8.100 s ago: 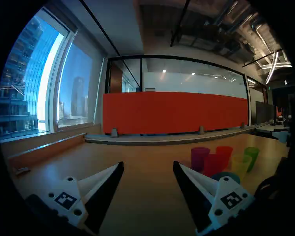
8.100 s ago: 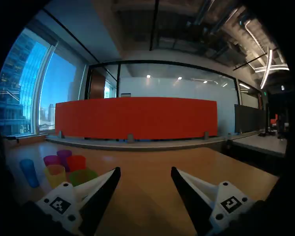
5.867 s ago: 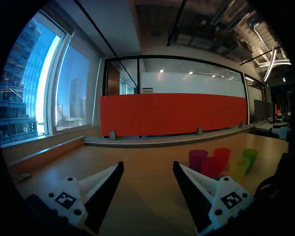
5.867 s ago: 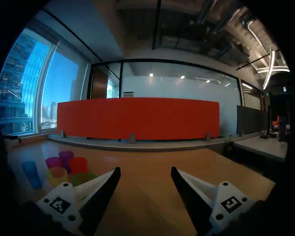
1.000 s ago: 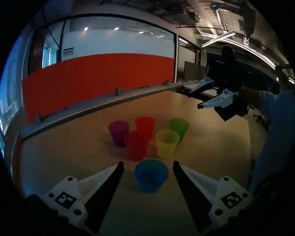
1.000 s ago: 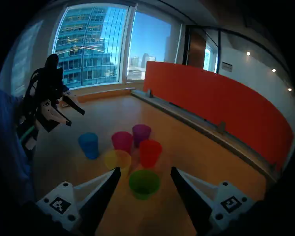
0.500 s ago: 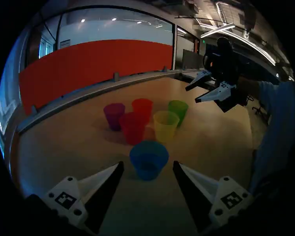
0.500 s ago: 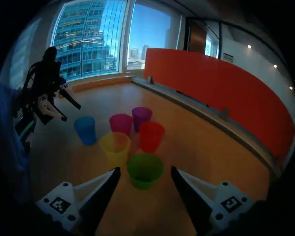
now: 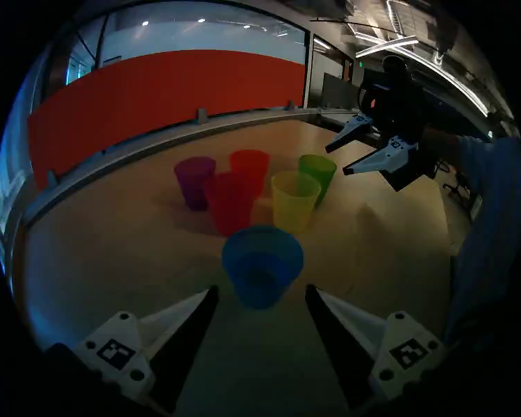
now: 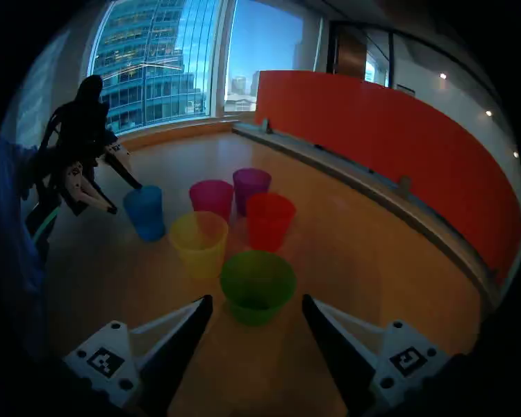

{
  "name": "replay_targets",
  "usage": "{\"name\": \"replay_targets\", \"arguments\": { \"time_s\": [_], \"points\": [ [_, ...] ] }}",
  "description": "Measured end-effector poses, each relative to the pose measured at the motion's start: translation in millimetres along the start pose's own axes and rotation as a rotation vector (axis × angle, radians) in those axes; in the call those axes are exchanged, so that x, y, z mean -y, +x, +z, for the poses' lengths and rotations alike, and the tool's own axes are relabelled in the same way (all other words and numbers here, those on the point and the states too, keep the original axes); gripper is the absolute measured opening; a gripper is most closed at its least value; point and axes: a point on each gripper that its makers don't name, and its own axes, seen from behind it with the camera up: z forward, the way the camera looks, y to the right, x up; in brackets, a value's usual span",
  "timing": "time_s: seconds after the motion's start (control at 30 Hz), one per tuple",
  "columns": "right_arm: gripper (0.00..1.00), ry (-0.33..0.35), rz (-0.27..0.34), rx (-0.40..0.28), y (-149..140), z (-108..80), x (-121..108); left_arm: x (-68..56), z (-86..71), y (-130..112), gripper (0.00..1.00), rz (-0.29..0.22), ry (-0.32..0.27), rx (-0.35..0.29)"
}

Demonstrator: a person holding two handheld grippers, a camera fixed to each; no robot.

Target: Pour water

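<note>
Lining up for a grasp, by the look of the layout, and gripping nothing yet. Hovering the left gripper (image 9: pixel 261 290) low over the table (image 9: pixel 108 243) with fingers spread wide and released. Facing the blue cup (image 9: pixel 262 267), upright, just beyond the fingertips and roughly centred on the gap. Hovering the right gripper (image 10: pixel 256 300) the same way, also released, facing the green cup (image 10: pixel 258 285), upright and just ahead of its tips. Crowding close behind the green cup: the yellow cup (image 10: pixel 199 243) to its far left, the red cup (image 10: pixel 269 219) straight beyond. Sitting farther still: the pink cup (image 10: pixel 212 198) and the purple cup (image 10: pixel 251 186). Not being able to tell whether any cup is holding water.

Probably calling for this, for a clean pickup:
- Easing each gripper forward until the fingers are straddling the cup's middle, not just its near wall.
- Keeping the gap centred, avoiding a nudge from one finger first.
- Closing gently, treating these as thin plastic cups, likely to squash or tip.
- Watching the right side especially, with the yellow and red cups so near the green one.
- Lifting straight up and level before tilting anything.
</note>
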Motion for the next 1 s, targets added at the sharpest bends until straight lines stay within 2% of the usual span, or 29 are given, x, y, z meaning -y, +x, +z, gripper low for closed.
{"name": "replay_targets", "arguments": {
  "time_s": [0.47, 1.0],
  "points": [
    [1.0, 0.014, 0.03, 0.023, -11, 25.0, -1, 1.6, 26.3, -3, 0.93, -0.012, -0.027, 0.017],
    [1.0, 0.029, 0.038, 0.023, -9, 44.5, -2, 0.5, 41.4, 7, 0.93, -0.018, -0.045, -0.005]
  ]
}}
